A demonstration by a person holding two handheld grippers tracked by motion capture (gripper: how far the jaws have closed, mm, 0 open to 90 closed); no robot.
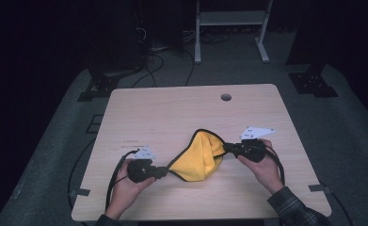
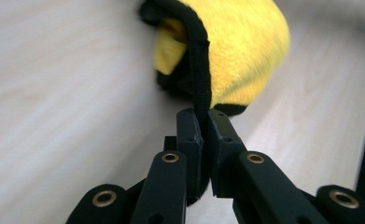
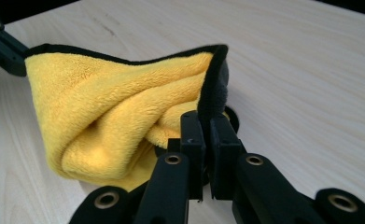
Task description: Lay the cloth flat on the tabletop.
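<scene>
Because each hand-held gripper is clenched on the black-bound hem of the yellow cloth (image 1: 198, 157), the fabric hangs between them like a slack sling just over the middle of the tabletop (image 1: 163, 108), its belly sagging in soft folds. The left hand-held gripper (image 1: 163, 172) pinches one corner of the hem, and the right hand-held gripper (image 1: 228, 148) pinches the opposite corner, jaws tight on the edging in both gripper views. Held at two corners like that, I'd say the cloth is being spread or readied for folding. No container stands on the wood, just a small round hole (image 1: 226, 97) near the far edge.
</scene>
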